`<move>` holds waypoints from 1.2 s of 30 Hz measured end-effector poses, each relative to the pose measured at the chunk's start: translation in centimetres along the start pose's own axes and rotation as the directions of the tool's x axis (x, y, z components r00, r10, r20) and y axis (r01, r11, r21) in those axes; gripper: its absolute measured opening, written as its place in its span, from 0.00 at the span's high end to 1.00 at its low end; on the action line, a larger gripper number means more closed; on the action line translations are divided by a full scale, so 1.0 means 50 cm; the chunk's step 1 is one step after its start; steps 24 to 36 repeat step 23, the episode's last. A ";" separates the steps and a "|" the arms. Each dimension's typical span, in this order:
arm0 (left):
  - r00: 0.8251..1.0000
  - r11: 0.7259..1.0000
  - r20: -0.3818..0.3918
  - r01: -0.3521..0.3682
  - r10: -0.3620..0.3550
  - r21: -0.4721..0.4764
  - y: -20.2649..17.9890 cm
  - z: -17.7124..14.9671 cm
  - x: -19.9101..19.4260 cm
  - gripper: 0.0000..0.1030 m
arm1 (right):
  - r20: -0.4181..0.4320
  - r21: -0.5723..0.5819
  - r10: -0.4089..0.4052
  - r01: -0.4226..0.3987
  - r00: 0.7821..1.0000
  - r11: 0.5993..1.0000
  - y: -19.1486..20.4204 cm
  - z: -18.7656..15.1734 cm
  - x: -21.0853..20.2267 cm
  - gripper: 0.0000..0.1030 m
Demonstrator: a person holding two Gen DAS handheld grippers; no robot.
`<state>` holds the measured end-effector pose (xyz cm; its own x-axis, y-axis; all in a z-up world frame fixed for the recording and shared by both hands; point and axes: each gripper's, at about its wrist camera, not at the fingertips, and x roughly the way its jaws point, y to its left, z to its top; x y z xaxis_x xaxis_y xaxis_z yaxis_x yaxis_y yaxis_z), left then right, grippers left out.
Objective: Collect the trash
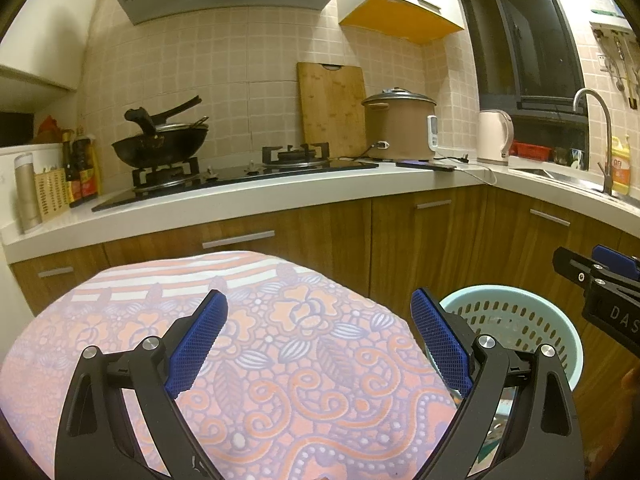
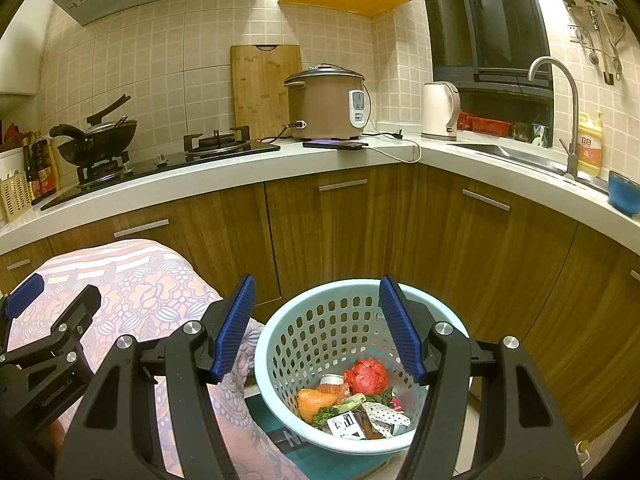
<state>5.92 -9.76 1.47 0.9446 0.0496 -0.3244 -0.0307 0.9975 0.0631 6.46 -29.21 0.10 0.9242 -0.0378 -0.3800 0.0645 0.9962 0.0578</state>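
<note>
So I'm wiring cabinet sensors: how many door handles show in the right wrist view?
5. Far left, above the cloth, below the rice cooker, below the sink, and a sliver at the right edge. More may hide behind the cloth.

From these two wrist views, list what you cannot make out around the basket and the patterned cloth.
- Basket contents: hidden in the left wrist view by its near wall and the left gripper; seen only from the right wrist.
- What the patterned cloth covers: hidden in both views.
- Print on the paper scraps: too small, right wrist view.
- Floor beside the basket: blocked by the right gripper.
- Sink interior: hidden by the counter edge.
</note>
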 end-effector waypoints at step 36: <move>0.999 0.999 -0.032 0.034 -0.034 -0.009 0.005 -0.001 0.011 0.09 | -0.004 0.015 -0.016 0.016 1.000 1.000 -0.007 -0.004 -0.009 0.41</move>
